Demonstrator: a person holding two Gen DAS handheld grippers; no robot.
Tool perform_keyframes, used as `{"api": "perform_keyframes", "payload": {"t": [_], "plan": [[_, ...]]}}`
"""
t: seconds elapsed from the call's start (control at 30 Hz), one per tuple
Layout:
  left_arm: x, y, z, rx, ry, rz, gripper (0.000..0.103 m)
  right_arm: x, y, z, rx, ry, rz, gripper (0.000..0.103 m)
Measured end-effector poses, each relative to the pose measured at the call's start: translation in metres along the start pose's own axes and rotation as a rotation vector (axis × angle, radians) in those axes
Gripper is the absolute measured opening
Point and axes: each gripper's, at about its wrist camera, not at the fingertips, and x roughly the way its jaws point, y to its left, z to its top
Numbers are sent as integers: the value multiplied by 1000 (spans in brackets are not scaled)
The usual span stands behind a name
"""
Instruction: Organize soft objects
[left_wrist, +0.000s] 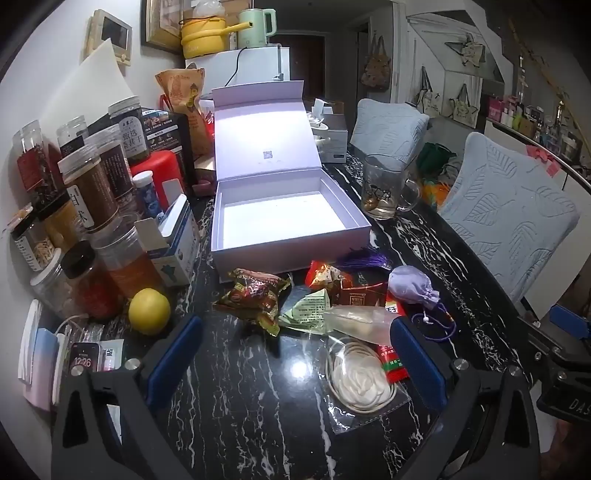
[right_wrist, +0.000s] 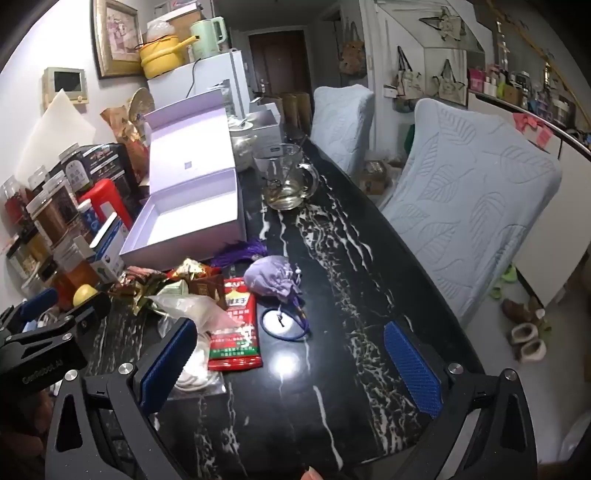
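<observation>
A black marble table (left_wrist: 258, 406) is seen in both views. At its back a white box (left_wrist: 288, 218) is laid open, lid upright, interior bare. In front of the box the soft items are clustered: a brown snack packet (left_wrist: 255, 295), a red sachet (right_wrist: 234, 332), a bagged white coil (left_wrist: 360, 380), and a lilac drawstring pouch (right_wrist: 273, 282) at the cluster's right edge. The left gripper (left_wrist: 295, 365) is held spread, nothing between its fingers. The right gripper (right_wrist: 291, 373) is likewise spread and unloaded.

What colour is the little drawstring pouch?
Pale purple: the pouch shows best in the right wrist view.
</observation>
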Motion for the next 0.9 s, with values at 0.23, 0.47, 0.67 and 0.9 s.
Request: {"api": "perform_keyframes", "payload": {"t": [0.23,0.47,0.67,0.9], "plan": [[-1,2,2,-18,7,-20,103,0,0,0,2,3,-6,103],[2,2,0,-11,11,-22,103,-2,0,0,11,1,-4,103],[1,-2,-1,-9,8,-31,103,1,-2,-1,23,11,-6,103],[2,-3,1,-1,10,-39,103,2,-4,-1,28,15,-4,103]]}}
